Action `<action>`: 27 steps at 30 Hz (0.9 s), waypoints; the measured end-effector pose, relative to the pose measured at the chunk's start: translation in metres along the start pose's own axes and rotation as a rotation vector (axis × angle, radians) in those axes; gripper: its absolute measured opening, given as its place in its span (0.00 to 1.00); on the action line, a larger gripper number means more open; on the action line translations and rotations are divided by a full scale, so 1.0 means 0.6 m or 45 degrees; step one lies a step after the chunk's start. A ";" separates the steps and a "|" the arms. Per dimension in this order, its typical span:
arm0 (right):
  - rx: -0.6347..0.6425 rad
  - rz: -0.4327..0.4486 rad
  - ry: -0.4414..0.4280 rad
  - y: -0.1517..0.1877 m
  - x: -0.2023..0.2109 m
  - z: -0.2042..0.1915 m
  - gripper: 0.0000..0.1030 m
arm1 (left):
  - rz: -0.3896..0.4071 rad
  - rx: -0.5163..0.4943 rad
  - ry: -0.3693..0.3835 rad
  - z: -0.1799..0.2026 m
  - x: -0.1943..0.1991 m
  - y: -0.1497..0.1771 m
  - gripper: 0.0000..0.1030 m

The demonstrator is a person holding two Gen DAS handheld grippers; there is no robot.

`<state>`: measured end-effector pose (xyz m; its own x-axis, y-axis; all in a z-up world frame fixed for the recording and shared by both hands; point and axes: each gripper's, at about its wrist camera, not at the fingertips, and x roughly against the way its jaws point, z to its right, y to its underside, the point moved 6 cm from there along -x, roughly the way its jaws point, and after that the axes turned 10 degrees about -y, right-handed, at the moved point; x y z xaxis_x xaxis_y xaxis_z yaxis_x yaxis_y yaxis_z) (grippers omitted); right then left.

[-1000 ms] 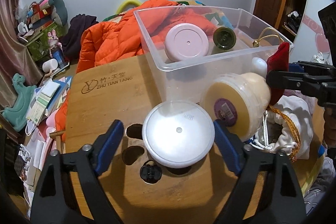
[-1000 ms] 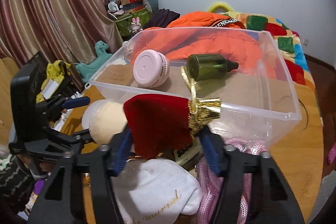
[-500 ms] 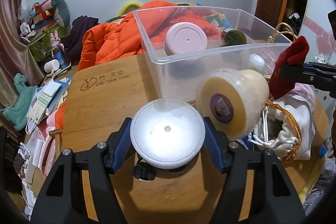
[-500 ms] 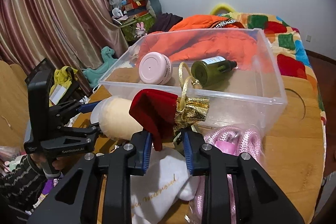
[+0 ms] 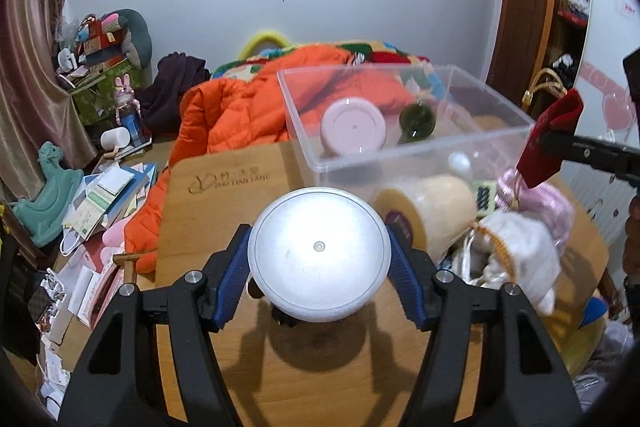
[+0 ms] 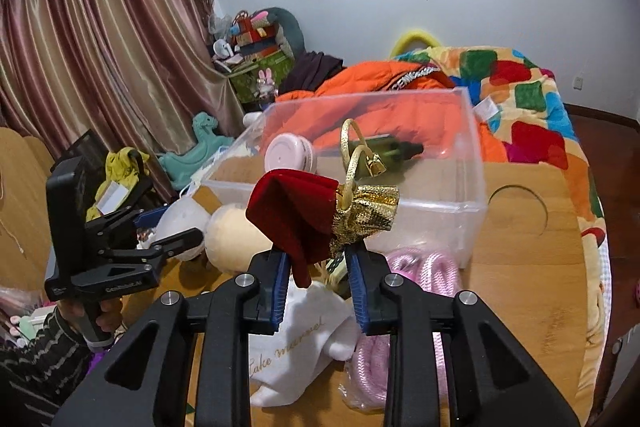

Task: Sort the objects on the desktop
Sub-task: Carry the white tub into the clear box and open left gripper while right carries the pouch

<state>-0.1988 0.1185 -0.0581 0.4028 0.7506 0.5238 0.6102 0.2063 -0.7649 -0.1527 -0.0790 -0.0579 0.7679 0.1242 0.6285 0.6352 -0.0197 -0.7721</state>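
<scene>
My left gripper (image 5: 319, 267) is shut on a white round jar (image 5: 319, 254) and holds it above the wooden table (image 5: 224, 195). My right gripper (image 6: 316, 267) is shut on a red velvet pouch (image 6: 298, 211) with a gold top and gold cord; the pouch also shows in the left wrist view (image 5: 550, 143). It hangs in front of a clear plastic bin (image 6: 440, 203), which holds a pink-lidded jar (image 6: 286, 157) and a dark green bottle (image 6: 390, 151). The bin (image 5: 400, 157) stands past the white jar in the left wrist view.
A cream tape roll (image 5: 430, 211), a white drawstring bag (image 5: 516, 251), a pink rope (image 6: 416, 263) and a small calculator (image 5: 484, 193) lie beside the bin. An orange jacket (image 5: 240, 115) lies on the bed behind the table. Papers and toys cover the floor at left.
Both grippers have lifted. The left one closed on the white jar and raised it off the table. The right one closed on the red pouch and raised it toward the bin.
</scene>
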 end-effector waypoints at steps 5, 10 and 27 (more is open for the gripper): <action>0.000 0.045 0.006 -0.018 0.019 0.004 0.23 | 0.070 0.018 0.001 -0.007 0.022 -0.033 0.63; 0.017 0.089 0.022 -0.038 0.038 0.010 0.23 | 0.123 0.048 0.039 -0.010 0.039 -0.066 0.63; 0.059 0.181 0.052 -0.118 0.040 0.048 0.23 | 0.105 0.027 0.106 0.025 -0.022 -0.144 0.63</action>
<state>-0.2520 0.1399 -0.0019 0.5109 0.7483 0.4231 0.5134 0.1292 -0.8484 -0.2194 -0.0638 -0.0009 0.8224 0.0400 0.5675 0.5682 -0.0057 -0.8229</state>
